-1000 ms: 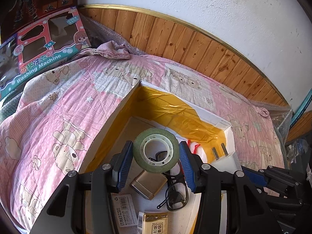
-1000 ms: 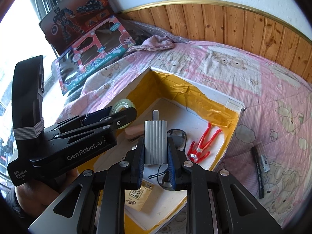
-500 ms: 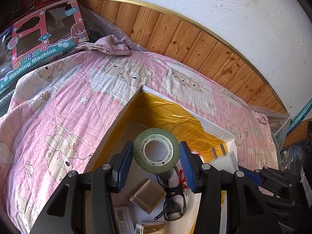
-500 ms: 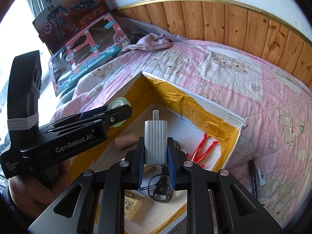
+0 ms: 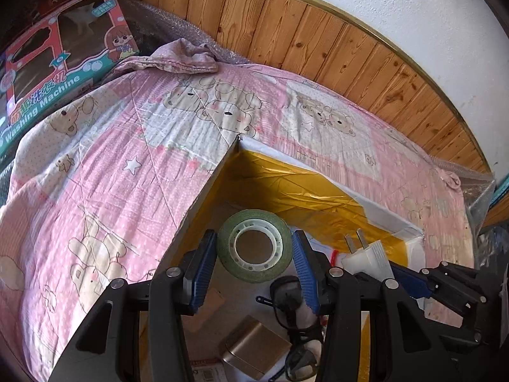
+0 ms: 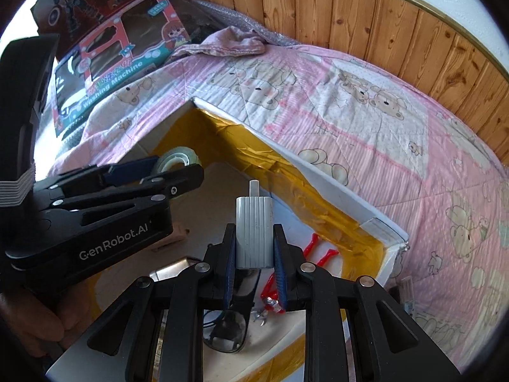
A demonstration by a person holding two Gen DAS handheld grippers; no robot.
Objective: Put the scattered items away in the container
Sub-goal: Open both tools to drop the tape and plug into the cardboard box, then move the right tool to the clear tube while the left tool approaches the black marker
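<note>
Shifted forward since a second ago: both grippers now further over box [image 5: 375, 203], more of near contents hidden beneath bodies. Left gripper [image 5: 254, 251] clamped on tape roll [image 5: 254, 245] across its diameter, blue pads [image 5: 203, 264] against the rim, hole facing camera. Right gripper [image 6: 254, 248] closed on white plug adapter [image 6: 254, 232], long axis along the fingers, prongs [image 6: 254, 187] pointing forward. Both loads suspended above box interior, not yet touching floor; tape roll toward left wall, adapter nearer centre. Directly below: glasses [image 5: 296, 318], metal tin [image 5: 254, 350], red clips [image 6: 315, 248]. Box walls lined yellow, resting on pink bear quilt [image 5: 127, 159]. Dark pen-like item [image 6: 407, 293] outside box at right, partly hidden. Judged next: lower and release; free floor ahead of both loads.
</note>
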